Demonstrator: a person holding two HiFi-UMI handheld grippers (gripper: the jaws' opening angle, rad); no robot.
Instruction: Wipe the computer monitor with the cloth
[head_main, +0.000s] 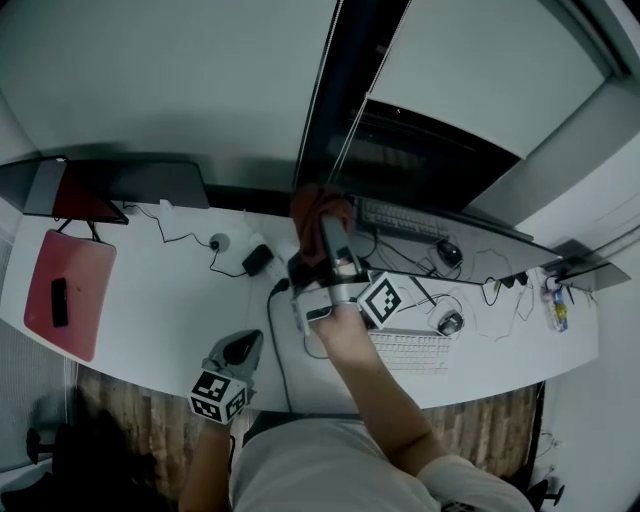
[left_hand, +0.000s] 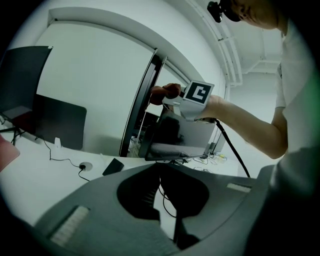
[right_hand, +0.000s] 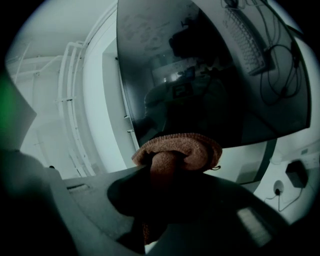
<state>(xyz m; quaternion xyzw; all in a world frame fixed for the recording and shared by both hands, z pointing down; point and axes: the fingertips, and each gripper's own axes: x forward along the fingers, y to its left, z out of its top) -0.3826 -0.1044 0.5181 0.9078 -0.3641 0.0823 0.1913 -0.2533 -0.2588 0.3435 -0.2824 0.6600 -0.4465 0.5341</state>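
Our right gripper (right_hand: 161, 167) is clamped on the cloth (right_hand: 186, 147), held up at a top corner of the monitor (right_hand: 200, 75). Our left gripper (left_hand: 160, 167) hangs low by the desk (head_main: 160, 300), its 2 jaws together and empty. Pushing hard could rock the monitor, or the cloth could slide off the edge. We cannot tell whether cloth meets glass.

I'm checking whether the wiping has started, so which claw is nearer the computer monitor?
Right. The right claw holds the cloth up at the monitor screen's edge. The left claw sits low over the front of the desk, well short of the monitor.
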